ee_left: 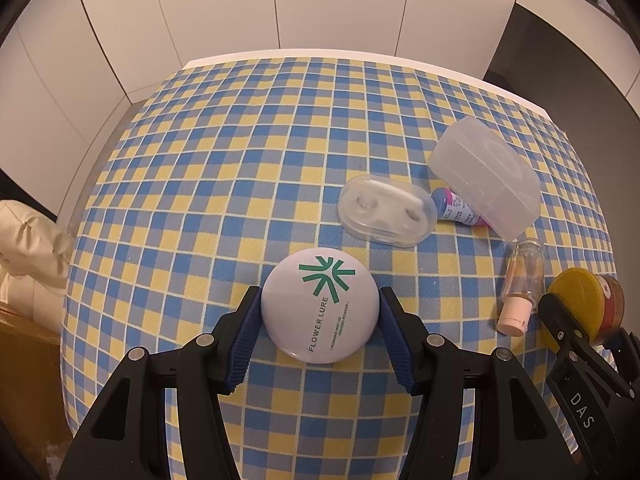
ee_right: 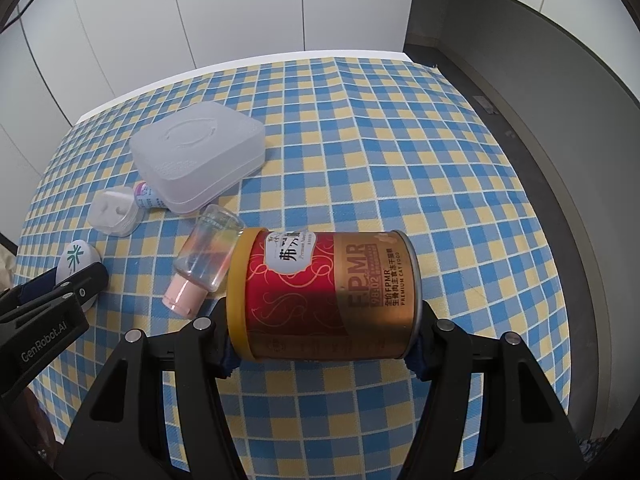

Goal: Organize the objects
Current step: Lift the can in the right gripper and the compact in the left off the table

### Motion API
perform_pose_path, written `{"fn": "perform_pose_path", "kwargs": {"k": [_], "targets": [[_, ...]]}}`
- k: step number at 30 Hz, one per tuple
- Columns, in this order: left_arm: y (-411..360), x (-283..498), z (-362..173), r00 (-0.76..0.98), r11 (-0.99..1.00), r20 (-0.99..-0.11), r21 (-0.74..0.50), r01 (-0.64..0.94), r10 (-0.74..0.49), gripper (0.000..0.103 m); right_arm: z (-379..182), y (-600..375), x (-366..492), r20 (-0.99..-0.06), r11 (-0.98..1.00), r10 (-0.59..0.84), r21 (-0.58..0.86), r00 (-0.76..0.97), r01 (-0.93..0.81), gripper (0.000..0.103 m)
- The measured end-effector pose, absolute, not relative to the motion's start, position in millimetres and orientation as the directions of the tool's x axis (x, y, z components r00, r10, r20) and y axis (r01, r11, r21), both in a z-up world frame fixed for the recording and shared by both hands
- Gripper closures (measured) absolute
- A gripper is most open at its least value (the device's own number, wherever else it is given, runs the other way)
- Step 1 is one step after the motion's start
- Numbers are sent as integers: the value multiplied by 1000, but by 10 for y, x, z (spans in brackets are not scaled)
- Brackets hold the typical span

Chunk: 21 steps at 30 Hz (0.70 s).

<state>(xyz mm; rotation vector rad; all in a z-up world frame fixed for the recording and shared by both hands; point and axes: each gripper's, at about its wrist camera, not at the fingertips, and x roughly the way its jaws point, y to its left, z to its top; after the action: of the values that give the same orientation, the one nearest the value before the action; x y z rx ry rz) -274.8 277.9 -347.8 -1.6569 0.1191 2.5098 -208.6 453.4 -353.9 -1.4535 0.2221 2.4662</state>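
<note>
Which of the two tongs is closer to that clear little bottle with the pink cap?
Right. The right tongs grip the cat food can lying against the bottle; the left tongs clamp the white compact, farther away.

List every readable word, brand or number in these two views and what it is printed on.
"FLOWER LURE", "PRESSED POWDER": round white compact.
"FPMR", "PREMIUM CAT FOOD": cat food can; its Chinese text is only partly legible.
"DAS": right gripper.
"GenRobot.AI": left gripper.
Small bottle: print too small to read.
</note>
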Motion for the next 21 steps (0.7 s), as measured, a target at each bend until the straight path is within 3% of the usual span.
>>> {"fn": "perform_pose_path", "kwargs": {"k": [10, 21], "targets": [[2565, -2750, -3301, -364, -989, -927, -40, -145, 91, 46, -3182, 4277, -1996, -867, -963, 147, -15, -477, -268, 39], [2503, -2773, -2637, -412, -986, -904, -50, -160, 113, 46, -2602, 4339, -2167, -834, -964, 166, -26, -525, -264, 39]]}}
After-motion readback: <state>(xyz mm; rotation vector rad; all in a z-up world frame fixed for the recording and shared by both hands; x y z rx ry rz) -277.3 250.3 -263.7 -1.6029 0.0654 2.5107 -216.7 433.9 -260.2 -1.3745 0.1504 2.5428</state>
